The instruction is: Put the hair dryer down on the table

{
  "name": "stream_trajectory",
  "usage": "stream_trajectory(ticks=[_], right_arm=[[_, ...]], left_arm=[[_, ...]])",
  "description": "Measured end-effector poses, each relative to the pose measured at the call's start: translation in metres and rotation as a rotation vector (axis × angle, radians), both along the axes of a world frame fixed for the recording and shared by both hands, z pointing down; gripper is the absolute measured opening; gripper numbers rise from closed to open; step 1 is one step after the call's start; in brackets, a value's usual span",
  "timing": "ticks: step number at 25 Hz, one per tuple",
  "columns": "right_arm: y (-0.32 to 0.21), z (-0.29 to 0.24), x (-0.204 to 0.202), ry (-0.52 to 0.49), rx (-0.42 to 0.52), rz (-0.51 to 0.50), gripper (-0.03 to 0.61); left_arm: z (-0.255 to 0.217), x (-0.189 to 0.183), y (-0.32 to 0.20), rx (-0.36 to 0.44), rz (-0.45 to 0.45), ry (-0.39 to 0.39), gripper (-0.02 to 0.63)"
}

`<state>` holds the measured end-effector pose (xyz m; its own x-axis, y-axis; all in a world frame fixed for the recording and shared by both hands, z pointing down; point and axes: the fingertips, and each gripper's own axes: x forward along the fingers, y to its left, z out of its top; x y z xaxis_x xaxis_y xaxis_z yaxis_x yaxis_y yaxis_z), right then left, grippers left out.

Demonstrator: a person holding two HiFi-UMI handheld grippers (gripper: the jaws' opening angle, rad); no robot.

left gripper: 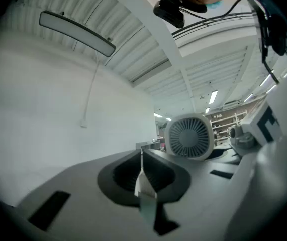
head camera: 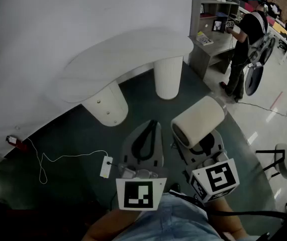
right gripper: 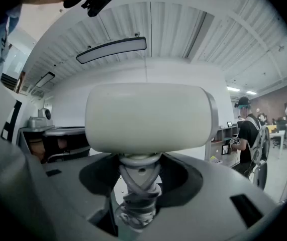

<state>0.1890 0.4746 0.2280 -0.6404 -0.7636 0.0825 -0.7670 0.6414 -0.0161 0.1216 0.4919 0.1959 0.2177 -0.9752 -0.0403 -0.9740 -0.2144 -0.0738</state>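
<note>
Right gripper (right gripper: 139,182): jaws clamped on the handle of the hair dryer (right gripper: 148,115). They stand wide because the handle is thick. A cord (right gripper: 135,210) is wound round the handle where the pads bite.
Left gripper (left gripper: 142,170): jaws pressed together, nothing held. It sits just beside the right one, lower centre of the head view.
Hair dryer, place: in the air at lower centre-right of the head view, barrel lying across above the jaws — not set on anything yet.
Handling (judgement): stiff, smooth hard shell, probably a little slippery. Fairly light but top-heavy, since the barrel rides above the grip and may want to swing. A gentle set-down should do no harm, though a drop could crack it.
Where to hold (judgement): the handle, as now — the wrapped cord gives the pads some bite. The barrel looks too broad for these jaws.
Table (head camera: 118,64): white curved top, upper centre-left of the head view, well apart from the dryer.
Floor: dark, with a white plug block (head camera: 105,167) on a thin lead, lower left.
Background: a person (head camera: 246,39) stands at a desk, upper right.
</note>
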Motion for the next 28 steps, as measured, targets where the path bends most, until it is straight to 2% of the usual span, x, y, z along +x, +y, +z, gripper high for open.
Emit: stream_trajectory(ticks=[9,19,24,28], right_arm=[[0.009,0.001,0.008,-0.007,0.000,0.006,0.224],[0.009,0.001,0.043,0.006,0.029,0.009,0.223],[0.012,0.006,0.064,-0.001,0.005,-0.004,0.224],[0.011,0.017,0.066,-0.006,-0.012,-0.027,0.224]], left_arm=[[0.004,0.008,0.006,-0.013,0.008,0.006,0.017],[0.009,0.049,0.000,-0.012,0.030,0.006,0.017],[0.019,0.071,0.004,-0.032,0.017,0.000,0.017],[0.034,0.070,0.005,-0.062,-0.014,0.008,0.017]])
